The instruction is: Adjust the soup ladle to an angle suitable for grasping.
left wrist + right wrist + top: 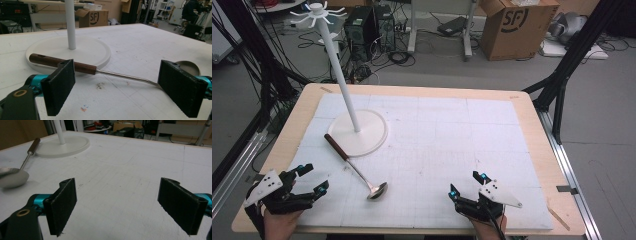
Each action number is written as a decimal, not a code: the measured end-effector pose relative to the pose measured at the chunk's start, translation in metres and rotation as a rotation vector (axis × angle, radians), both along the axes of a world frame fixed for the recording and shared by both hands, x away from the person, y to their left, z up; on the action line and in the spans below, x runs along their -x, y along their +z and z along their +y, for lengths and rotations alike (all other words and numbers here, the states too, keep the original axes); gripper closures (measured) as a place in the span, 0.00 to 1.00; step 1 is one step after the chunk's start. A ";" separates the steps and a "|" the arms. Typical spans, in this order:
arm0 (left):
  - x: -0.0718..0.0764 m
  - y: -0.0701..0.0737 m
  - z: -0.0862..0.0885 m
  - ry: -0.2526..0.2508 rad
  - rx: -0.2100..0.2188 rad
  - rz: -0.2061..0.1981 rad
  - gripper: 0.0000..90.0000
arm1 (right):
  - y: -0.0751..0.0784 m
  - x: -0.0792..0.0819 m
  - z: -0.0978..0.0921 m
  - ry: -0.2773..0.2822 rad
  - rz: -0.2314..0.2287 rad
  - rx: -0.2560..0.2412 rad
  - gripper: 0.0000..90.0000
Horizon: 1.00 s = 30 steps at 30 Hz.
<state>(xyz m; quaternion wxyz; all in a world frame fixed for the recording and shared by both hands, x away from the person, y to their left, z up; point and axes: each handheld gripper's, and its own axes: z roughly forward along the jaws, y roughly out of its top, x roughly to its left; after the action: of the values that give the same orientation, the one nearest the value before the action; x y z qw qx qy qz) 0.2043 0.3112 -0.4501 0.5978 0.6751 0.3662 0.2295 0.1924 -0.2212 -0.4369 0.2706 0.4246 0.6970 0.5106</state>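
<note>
From the high view, the work looks barely begun: the one ladle [356, 168] lies flat on the white mat [452, 150], untouched, its brown handle resting against the near left rim of the stand's round base and its steel bowl pointing toward the near edge. The single white stand [343, 85] rises from that base at the far left, with a ring of hooks at its top, all of them bare as far as I can tell. The left gripper [312, 180] sits near the near left corner, jaws spread wide and holding nothing, just left of the ladle. The right gripper [466, 184] rests at the near right, well apart from the ladle, also wide and empty. So I judge that the pick-up, the lift and the hanging, if that is the aim, are all left to do

In the left gripper view, the left gripper [125, 87] faces the ladle [100, 71] crosswise, the handle and thin shaft running between its two open pads, not yet touched. The stand's base [82, 50] lies just behind

In the right gripper view, the right gripper [120, 205] opens wide over bare mat; the ladle [15, 176] lies far left, the stand [62, 145] beyond it

Count: one ladle, one stand, two grippers
</note>
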 end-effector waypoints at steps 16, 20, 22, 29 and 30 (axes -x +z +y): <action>-0.045 0.016 0.006 0.024 -0.034 0.061 0.57 | -0.001 0.000 0.000 -0.004 0.001 -0.004 0.16; -0.062 0.025 0.002 0.015 -0.105 0.076 0.83 | -0.001 0.000 -0.001 -0.005 0.004 -0.005 0.16; -0.069 0.031 0.002 0.019 -0.131 0.067 0.96 | -0.001 0.000 -0.001 -0.005 0.005 -0.005 0.16; -0.100 0.049 0.002 0.032 -0.189 0.119 1.00 | -0.002 0.000 -0.002 -0.012 0.004 -0.006 0.16; -0.110 0.052 0.001 0.026 -0.215 0.134 1.00 | -0.002 0.000 -0.002 -0.012 0.004 -0.006 0.16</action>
<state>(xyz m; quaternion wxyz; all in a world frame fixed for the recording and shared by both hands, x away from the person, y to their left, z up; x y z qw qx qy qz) 0.3146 0.3124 -0.3979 0.4934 0.7442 0.3874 0.2296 0.1928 -0.2230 -0.4386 0.2711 0.4308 0.6932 0.5103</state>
